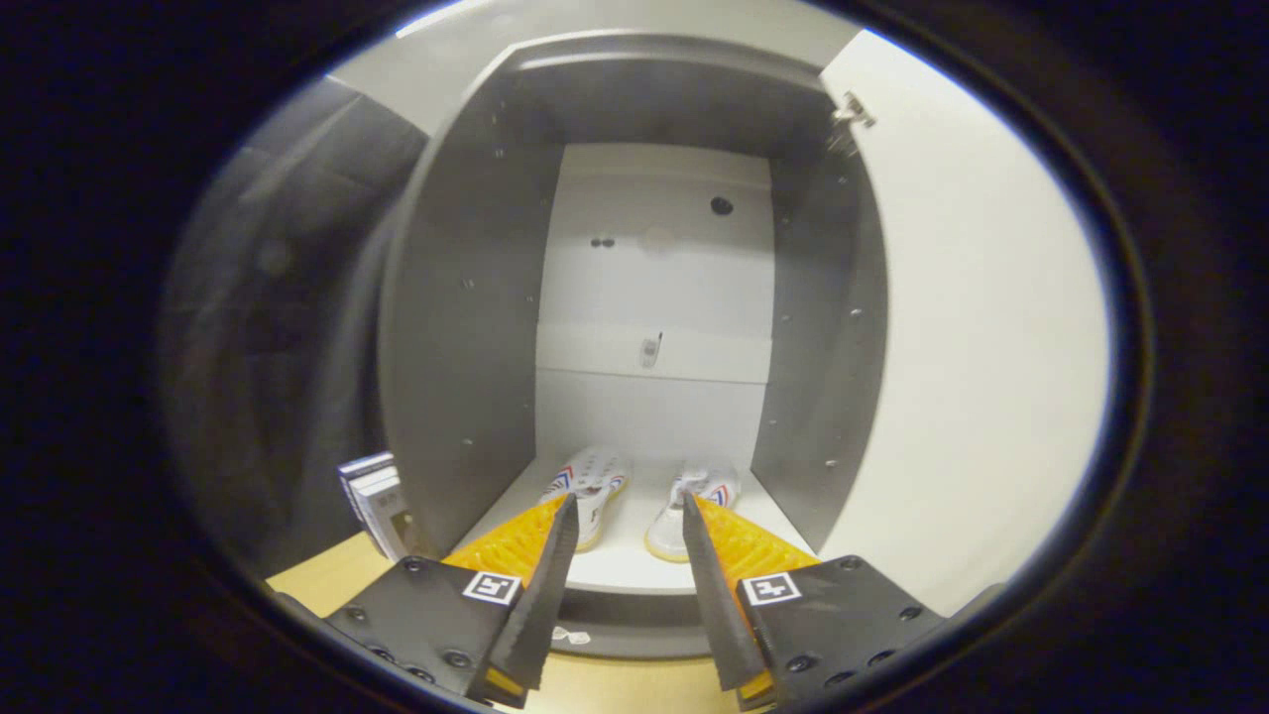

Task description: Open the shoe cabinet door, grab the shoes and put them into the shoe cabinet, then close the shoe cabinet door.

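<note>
While gripper (pixel 625 508) gapes, shoes (pixel 634 496) ahead.

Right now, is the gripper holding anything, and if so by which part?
Nothing is held. The gripper is open, its fingers apart with only air between them; both shoes sit on the cabinet floor beyond them.

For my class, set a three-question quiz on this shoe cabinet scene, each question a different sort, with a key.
1. True or false: the cabinet door is shut.
2. How many shoes stand on the cabinet floor?
3. The gripper jaws are: A) shut on a shoe, B) open and holding nothing, C) shut on the door.

Key: 1 false, it stands open to the right; 2 two, side by side; 3 B.
</note>
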{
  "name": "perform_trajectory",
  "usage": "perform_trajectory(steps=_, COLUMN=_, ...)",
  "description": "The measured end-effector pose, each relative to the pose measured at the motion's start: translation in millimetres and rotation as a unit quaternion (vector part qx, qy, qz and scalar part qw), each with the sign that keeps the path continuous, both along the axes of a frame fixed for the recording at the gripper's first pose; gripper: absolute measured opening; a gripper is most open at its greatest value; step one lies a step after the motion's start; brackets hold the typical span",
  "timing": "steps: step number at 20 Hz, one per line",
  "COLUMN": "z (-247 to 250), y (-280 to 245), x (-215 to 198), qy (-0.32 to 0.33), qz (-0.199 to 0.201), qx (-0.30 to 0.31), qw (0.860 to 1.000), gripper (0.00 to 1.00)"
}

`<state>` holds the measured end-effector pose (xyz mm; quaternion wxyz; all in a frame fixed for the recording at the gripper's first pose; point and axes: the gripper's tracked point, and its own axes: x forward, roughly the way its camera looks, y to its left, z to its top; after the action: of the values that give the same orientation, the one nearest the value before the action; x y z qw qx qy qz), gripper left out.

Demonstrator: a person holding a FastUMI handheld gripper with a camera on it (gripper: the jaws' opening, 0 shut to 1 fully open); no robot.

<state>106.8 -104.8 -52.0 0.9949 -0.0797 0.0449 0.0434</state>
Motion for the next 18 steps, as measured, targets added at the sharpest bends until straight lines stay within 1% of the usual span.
perform_trajectory(steps=2, z=18, y=-12, x=-34, qy=-0.006, qz=0.004, qx=0.010, qw=1.000, gripper=0.66)
perform_trajectory(steps=4, z=34, y=-24, x=-69, qy=-0.013, qz=0.009, qx=0.006, qw=1.000, gripper=0.66)
perform_trajectory(steps=9, z=72, y=-47, x=-155, qy=-0.030, qz=0.032, qx=0.020, qw=0.999, gripper=0.66)
perform_trajectory(steps=12, z=83, y=-78, x=-197, qy=-0.034, qz=0.031, qx=0.026, qw=0.999, gripper=0.66)
perform_trajectory(steps=18, z=104, y=-149, x=-262, qy=-0.045, qz=0.016, qx=0.037, qw=0.998, gripper=0.66)
